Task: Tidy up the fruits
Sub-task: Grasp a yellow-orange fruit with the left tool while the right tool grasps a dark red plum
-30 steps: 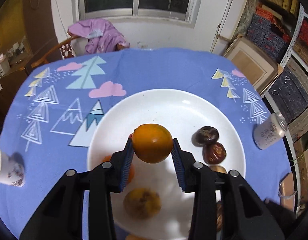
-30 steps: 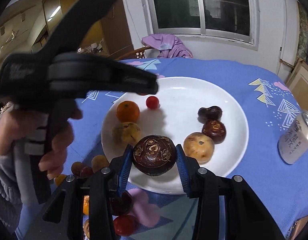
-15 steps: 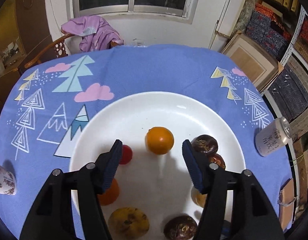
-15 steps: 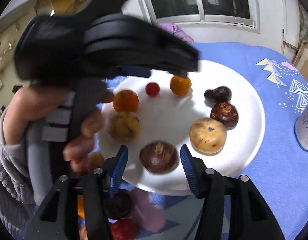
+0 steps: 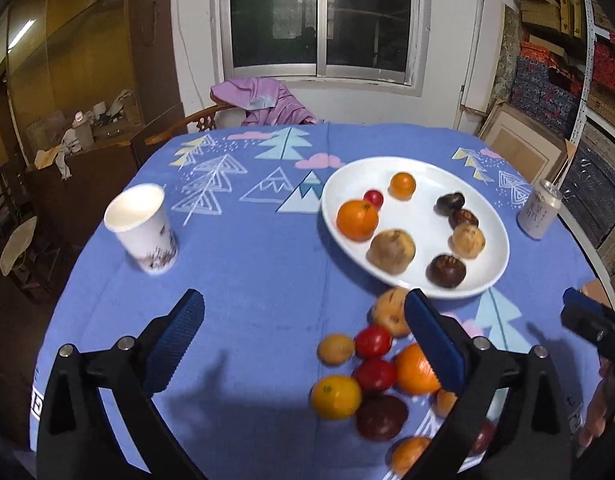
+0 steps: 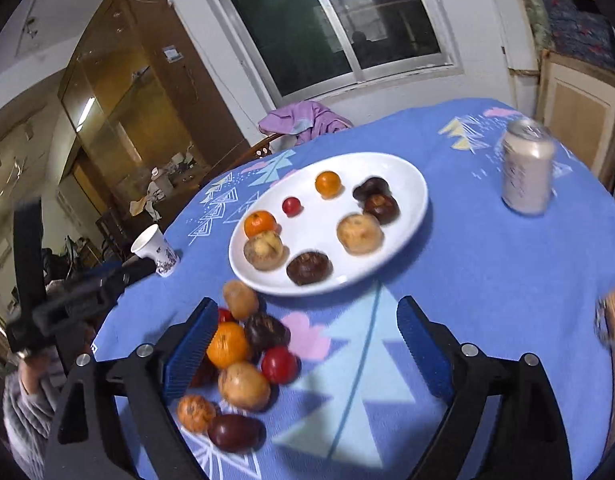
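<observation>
table [image 5: 247, 280]: round, blue cloth with tree and cloud prints
plate [image 5: 495, 240]: white, eight fruits on it
loose fruits [image 5: 371, 364]: heaped on cloth just beside plate
left tool [image 5: 303, 344]: jaws opening, empty
right tool [image 6: 307, 344]: jaws opening, empty
room: dark window [image 5: 323, 16], chair with purple cloth [image 5: 263, 100]

A round table covered by a blue tablecloth [image 5: 243, 280] printed with trees, mountains and pink clouds carries a white plate [image 5: 495, 248] on its right half, a paper cup [image 5: 141, 226] well apart to the left, and a drinks can [image 5: 539, 210] just beyond the plate's right edge. A loose heap of fruit [image 5: 371, 368] lies directly on the cloth near the plate's front rim
</observation>
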A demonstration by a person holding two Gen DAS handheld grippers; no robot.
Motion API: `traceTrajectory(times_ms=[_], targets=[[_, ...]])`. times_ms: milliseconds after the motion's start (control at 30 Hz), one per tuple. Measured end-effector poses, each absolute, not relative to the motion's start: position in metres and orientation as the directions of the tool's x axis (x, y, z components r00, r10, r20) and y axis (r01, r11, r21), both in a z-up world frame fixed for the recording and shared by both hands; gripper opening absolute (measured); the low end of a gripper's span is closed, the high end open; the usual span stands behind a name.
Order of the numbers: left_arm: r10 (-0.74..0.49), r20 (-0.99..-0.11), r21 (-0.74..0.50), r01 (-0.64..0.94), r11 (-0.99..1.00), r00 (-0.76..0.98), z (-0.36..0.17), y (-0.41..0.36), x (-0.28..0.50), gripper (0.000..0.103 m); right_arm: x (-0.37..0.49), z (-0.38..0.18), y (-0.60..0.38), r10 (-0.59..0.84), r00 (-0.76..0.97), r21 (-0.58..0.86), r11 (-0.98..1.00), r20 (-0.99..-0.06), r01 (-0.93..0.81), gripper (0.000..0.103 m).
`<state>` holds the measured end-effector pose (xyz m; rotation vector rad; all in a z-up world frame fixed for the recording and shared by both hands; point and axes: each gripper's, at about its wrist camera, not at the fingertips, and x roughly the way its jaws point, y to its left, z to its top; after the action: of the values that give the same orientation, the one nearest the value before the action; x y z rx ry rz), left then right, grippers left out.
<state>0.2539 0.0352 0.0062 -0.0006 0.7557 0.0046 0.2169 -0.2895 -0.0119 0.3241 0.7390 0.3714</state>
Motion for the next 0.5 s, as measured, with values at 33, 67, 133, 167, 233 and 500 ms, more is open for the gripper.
traceTrajectory(times_ms=[33,67,133,167,233,500], targets=[[0.0,-0.697,-0.013,-0.012,1.0,0.717,-0.006,0.041,0.245,0.098,0.213,-0.015,-0.293,0.435,0.681,0.417,0.886,-0.589,-0.205,0.093],[-0.008,-0.711,-0.026,-0.015,1.0,0.703,-0.017,0.045,0.239,0.098,0.206,-0.019,-0.293,0.427,0.679,0.416,0.889,-0.597,-0.193,0.094],[-0.031,-0.735,-0.053,-0.012,0.999,0.677,-0.036,0.054,0.231,0.098,0.204,-0.024,-0.295,0.424,0.669,0.421,0.889,-0.61,-0.18,0.094],[-0.037,-0.742,-0.06,-0.012,0.998,0.669,-0.043,0.057,0.229,0.098,0.203,-0.025,-0.296,0.424,0.669,0.424,0.888,-0.611,-0.176,0.094],[-0.036,-0.756,-0.062,-0.017,0.998,0.653,-0.055,0.063,0.227,0.098,0.204,-0.026,-0.297,0.421,0.667,0.425,0.889,-0.614,-0.17,0.094],[-0.094,-0.771,-0.102,0.025,0.995,0.63,-0.067,0.062,0.232,0.099,0.203,-0.035,-0.278,0.426,0.624,0.383,0.899,-0.655,-0.211,0.095]])
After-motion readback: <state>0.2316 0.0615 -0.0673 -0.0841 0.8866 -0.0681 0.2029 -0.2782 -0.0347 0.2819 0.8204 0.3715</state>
